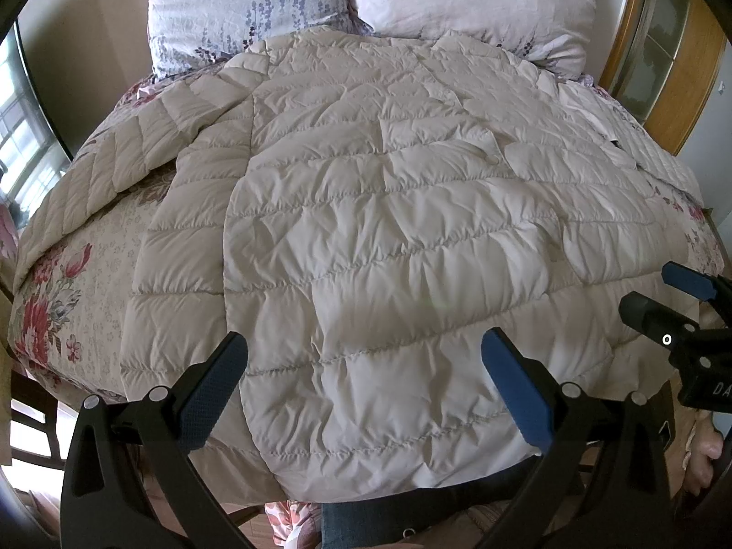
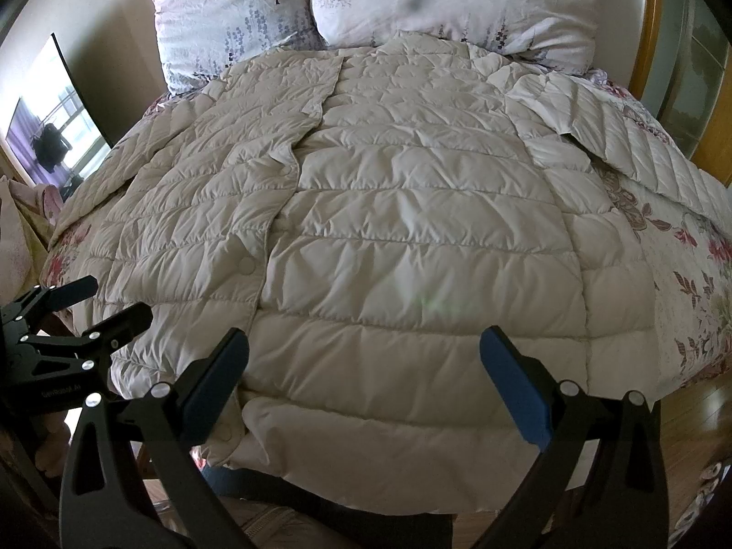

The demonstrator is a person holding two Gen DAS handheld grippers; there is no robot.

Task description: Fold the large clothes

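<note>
While both tools are held above the near hem of the cream quilted down coat (image 1: 366, 228), nothing is gripped by either. The left gripper (image 1: 363, 384) is seen with its blue-padded fingers (image 1: 517, 389) spread wide, the coat's hem lying beneath the gap, untouched. The right gripper (image 2: 363, 379) is likewise released, its fingers (image 2: 514, 386) set far apart over the hem. In the left wrist view the right gripper (image 1: 677, 306) is visible at the coat's right edge, jaws parted; in the right wrist view the left gripper (image 2: 82, 306) appears at the coat's left edge, also parted.

The coat (image 2: 389, 228) is laid flat, front side up, on the floral-patterned bedspread (image 1: 50, 302), with the hem hanging slightly past the near edge. Its front closure is seen running lengthwise, with a round snap (image 2: 247, 267) on the placket. The left sleeve (image 1: 119, 169) is extended outward from the coat's left side across the bedspread; the right sleeve (image 2: 640, 146) is angled outward from the coat's right side. Beyond the coat's collar, two pale pillows printed with trees and lavender (image 1: 247, 4) are stood side by side. Further right of the coat, a wooden cabinet frame with glass panels (image 1: 663, 45) is visible.
</note>
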